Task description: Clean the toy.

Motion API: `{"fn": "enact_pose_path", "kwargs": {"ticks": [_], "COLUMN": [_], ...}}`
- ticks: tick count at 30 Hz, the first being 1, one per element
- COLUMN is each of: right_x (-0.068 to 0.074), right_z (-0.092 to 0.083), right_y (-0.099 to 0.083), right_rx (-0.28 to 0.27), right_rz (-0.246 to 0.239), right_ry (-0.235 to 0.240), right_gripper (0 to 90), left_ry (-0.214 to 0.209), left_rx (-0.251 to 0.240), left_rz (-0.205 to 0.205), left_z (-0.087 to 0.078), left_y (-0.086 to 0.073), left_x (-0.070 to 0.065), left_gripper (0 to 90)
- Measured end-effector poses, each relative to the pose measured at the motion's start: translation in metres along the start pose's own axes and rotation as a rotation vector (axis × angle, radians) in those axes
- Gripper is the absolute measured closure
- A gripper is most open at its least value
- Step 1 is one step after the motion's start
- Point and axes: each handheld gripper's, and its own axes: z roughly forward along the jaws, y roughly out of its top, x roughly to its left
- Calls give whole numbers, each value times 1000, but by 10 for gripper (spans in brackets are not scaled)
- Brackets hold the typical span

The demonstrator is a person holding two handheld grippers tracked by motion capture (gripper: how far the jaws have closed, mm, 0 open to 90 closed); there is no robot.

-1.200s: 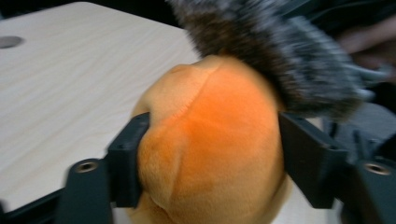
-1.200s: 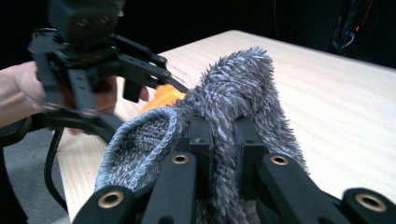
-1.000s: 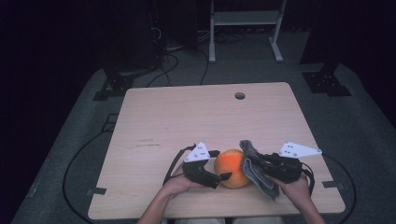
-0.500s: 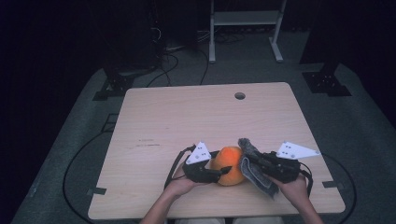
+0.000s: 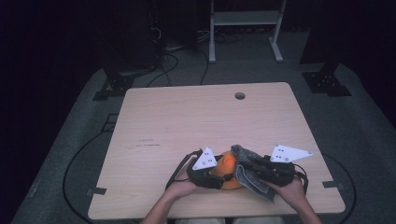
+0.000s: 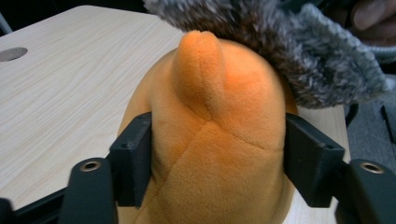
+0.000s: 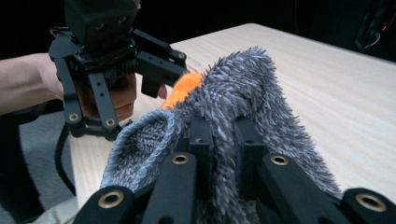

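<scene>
My left gripper (image 6: 215, 154) has just closed on the orange plush toy (image 6: 219, 140) to steady it — my right gripper (image 7: 222, 140) pinches the grey fuzzy sock (image 7: 243, 93) over it.

1. Bare tabletop (image 5: 196, 116) from the far edge down to the middle, save a small round hole (image 5: 240, 95) near the far edge.
2. Blocked near the near edge, right of centre: orange plush (image 5: 227, 164), grey fuzzy cloth (image 5: 247, 175), left gripper (image 5: 219, 173) and right gripper (image 5: 243, 164) bunched together.
3. Free near-left corner.
</scene>
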Motion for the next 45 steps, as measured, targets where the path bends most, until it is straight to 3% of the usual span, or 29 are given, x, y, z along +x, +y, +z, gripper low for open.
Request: {"fn": "enact_pose_path", "kwargs": {"ticks": [3,7,10,15,20,23,27,29,31,34,37,38,39,40,42,45], "right_x": [-9,-27,-36,-39,-40,-30,-14,-8,-9,-25,-37,-39,-42,-44,-46,-45], "right_z": [0,-6,-11,-9,-6,-2,3,6,6,-1,-5,-5,-6,-7,-9,-8], "right_y": [-7,-22,-31,-34,-39,-33,-21,-18,-18,-24,-32,-34,-35,-36,-36,-34], "right_rx": [-8,-1,-21,-38,16,-2,-40,-48,-25,-25,-25,-16,-2,0,1,10], "right_rz": [30,117,196,222,218,187,137,116,99,163,236,255,263,268,283,267], "right_ry": [-45,-81,-65,-55,-91,-88,-6,21,-7,-69,-44,-29,-38,-35,-18,-20], "right_gripper": [800,801,801,802,802,802,801,801,801,800,800,800,800,801,801,801], "left_ry": [-6,-5,6,28,44,72,88,92,84,31,-60,-79,-71,-42,9,-28], "left_rx": [-5,-14,-24,-33,-61,-65,-88,-85,-80,-63,-48,-34,-33,-21,3,0], "left_rz": [-5,-12,-23,-47,-124,-146,-195,-187,-179,-134,-57,10,27,23,-35,-57], "left_z": [-2,-3,-3,-3,-6,-6,-2,-2,-2,-2,-3,-4,-5,-5,-1,3], "left_y": [-1,-2,-4,-5,-10,-11,-13,-12,-11,-9,-7,-6,-5,-3,0,-4], "left_x": [3,6,9,13,24,26,27,25,22,17,8,5,4,5,10,11], "left_gripper": [380,376,363,352,338,334,331,332,338,341,272,251,242,218,150,170]}}
